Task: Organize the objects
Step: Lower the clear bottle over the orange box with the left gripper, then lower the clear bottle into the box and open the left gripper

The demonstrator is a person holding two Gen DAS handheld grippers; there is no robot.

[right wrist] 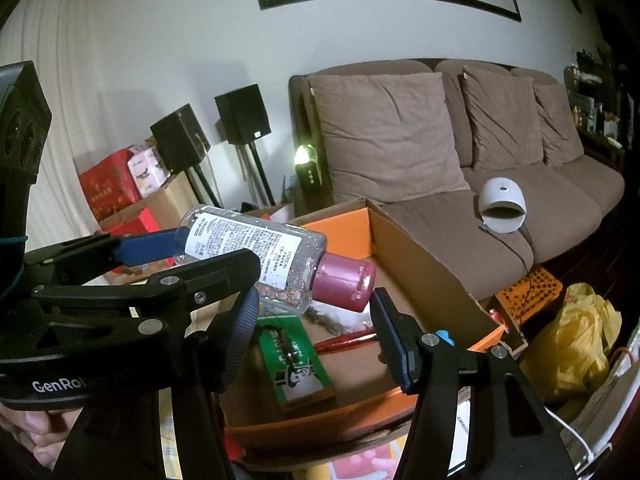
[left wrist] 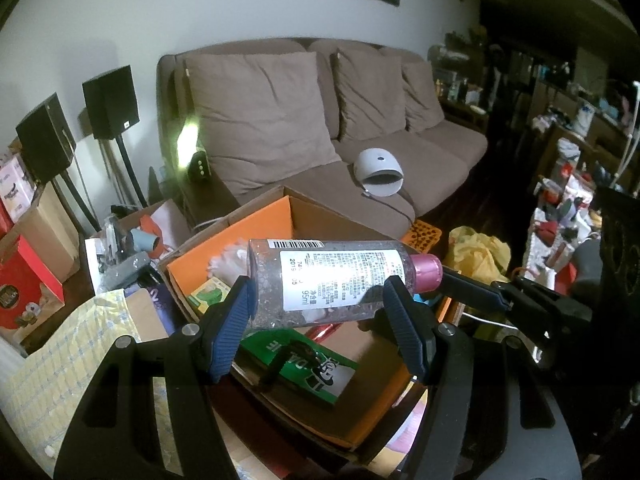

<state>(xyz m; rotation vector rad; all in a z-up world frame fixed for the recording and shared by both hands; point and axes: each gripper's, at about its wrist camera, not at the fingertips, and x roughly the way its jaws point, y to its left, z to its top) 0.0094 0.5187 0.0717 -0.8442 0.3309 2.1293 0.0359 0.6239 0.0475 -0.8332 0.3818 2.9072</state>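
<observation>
A clear bottle [left wrist: 340, 276] with a pink cap [left wrist: 428, 271] and a white printed label lies sideways in the air over an open cardboard box with orange lining [left wrist: 272, 216]. My left gripper [left wrist: 320, 300] is shut on it, one pad at the base and the other near the neck. In the right wrist view the bottle [right wrist: 248, 248] tilts cap-down, and the left gripper's fingers [right wrist: 140, 249] reach it from the left. My right gripper [right wrist: 314, 312] stands open just below the cap [right wrist: 344, 284], its right fingertip close beside it. The right gripper's finger [left wrist: 476, 292] points at the cap from the right.
In the box [right wrist: 420, 256] lie a green pack [right wrist: 296, 360], a red item and something white and fluffy. Behind it is a brown sofa [left wrist: 280, 120] with a white domed device [left wrist: 380, 172]. A yellow bag [right wrist: 568, 344], an orange crate [right wrist: 528, 296], speakers and boxes crowd the sides.
</observation>
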